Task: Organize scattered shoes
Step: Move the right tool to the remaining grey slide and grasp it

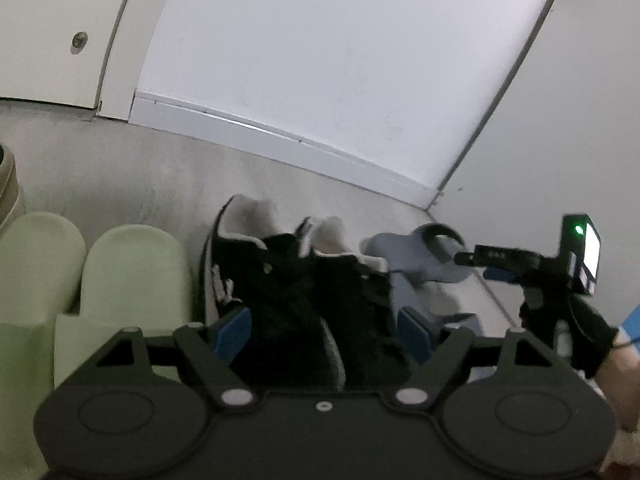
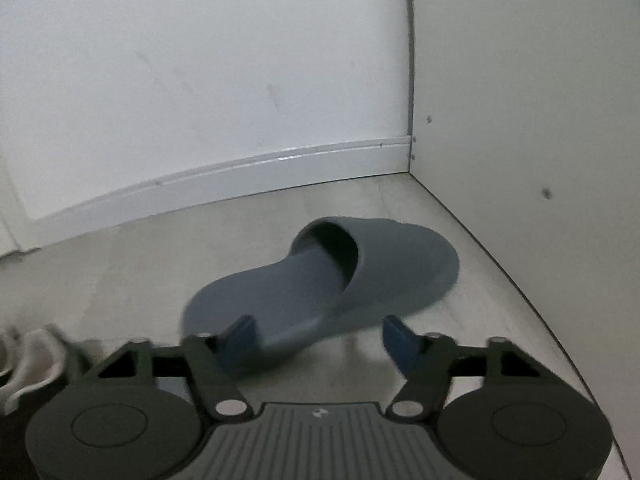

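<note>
Shoes line the light floor [image 1: 160, 184] along a white wall with a skirting board [image 1: 280, 144], in a corner. Left wrist view: two pale green slippers [image 1: 132, 280] sit side by side at the left, toes toward the wall. Next to them stands a pair of black sneakers [image 1: 304, 280] with white lining, close together. Left gripper [image 1: 326, 326] sits over the sneakers' near ends, its blue-padded fingers [image 1: 234, 326] spread wide, one outside each shoe. Contact between pads and sneakers cannot be told; the jaws stand apart and are not clamped. A tan shoe [image 1: 8, 188] shows partly at the far left edge.

Right of the sneakers lies a grey-blue slipper [image 2: 320, 280], near the corner. In the right wrist view it rests on the floor at an angle, toe toward the right wall [image 2: 520, 120], heel toward the camera. Right gripper [image 2: 320, 338] is at the heel: its jaws are apart, the left blue finger [image 2: 240, 334] overlapping the heel edge, the other finger beside the slipper over bare floor. Nothing is gripped. The slipper's outline is blurred.

In the left wrist view the right gripper appears at the far right, carried by a hand [image 1: 576, 328] in a black glove, a green light lit on its body.
</note>
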Action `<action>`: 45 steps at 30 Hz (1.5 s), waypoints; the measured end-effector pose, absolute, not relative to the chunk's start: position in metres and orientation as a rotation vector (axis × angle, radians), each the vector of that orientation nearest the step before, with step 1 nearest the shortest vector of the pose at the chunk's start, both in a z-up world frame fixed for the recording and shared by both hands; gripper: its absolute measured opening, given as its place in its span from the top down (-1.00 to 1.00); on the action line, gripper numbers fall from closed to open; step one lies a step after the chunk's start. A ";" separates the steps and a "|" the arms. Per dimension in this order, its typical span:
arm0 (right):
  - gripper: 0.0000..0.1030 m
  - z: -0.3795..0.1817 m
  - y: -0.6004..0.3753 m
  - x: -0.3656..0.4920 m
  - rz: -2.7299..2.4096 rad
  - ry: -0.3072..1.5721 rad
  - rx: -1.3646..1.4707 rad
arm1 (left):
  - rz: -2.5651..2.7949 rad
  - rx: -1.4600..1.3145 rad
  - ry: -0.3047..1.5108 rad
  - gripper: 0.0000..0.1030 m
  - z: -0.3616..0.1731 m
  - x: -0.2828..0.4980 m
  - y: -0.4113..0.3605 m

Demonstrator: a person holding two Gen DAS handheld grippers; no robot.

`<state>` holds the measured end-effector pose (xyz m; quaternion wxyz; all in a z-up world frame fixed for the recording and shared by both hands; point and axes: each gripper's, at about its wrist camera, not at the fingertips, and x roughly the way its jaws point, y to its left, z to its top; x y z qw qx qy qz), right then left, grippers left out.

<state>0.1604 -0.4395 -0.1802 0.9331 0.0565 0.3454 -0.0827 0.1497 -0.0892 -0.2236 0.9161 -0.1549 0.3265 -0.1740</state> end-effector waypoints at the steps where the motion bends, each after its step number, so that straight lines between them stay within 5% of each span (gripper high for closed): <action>1: 0.09 -0.183 -0.440 0.166 -0.178 0.711 0.116 | -0.350 -0.328 0.690 -0.57 -0.229 0.152 -0.089; 15: 0.24 -0.212 -0.457 0.205 -0.243 0.735 0.161 | -0.359 -0.184 0.671 -0.72 -0.237 0.146 -0.107; 23: 0.85 -0.207 -0.463 0.194 -0.180 0.772 0.296 | -0.370 -0.218 0.663 -0.72 -0.235 0.146 -0.103; 26: 0.66 -0.204 -0.463 0.191 -0.171 0.746 0.284 | -0.376 -0.232 0.659 -0.72 -0.235 0.145 -0.102; 30: -0.53 -0.191 -0.467 0.195 -0.203 0.641 0.149 | -0.375 -0.229 0.659 -0.72 -0.235 0.146 -0.102; 31: -0.63 -0.190 -0.469 0.198 -0.200 0.621 0.113 | -0.373 -0.225 0.660 -0.72 -0.236 0.147 -0.103; 39: -0.71 -0.200 -0.501 0.259 -0.030 0.698 -0.039 | -0.374 -0.205 0.662 -0.80 -0.237 0.147 -0.107; 41: -0.59 -0.204 -0.503 0.269 -0.029 0.720 -0.068 | -0.375 -0.191 0.663 -0.83 -0.237 0.147 -0.109; 43: -0.24 -0.211 -0.502 0.277 -0.058 0.758 -0.103 | -0.375 -0.175 0.665 -0.83 -0.238 0.147 -0.111; 45: -0.23 -0.213 -0.504 0.274 -0.083 0.771 -0.057 | -0.379 -0.182 0.663 -0.83 -0.238 0.146 -0.110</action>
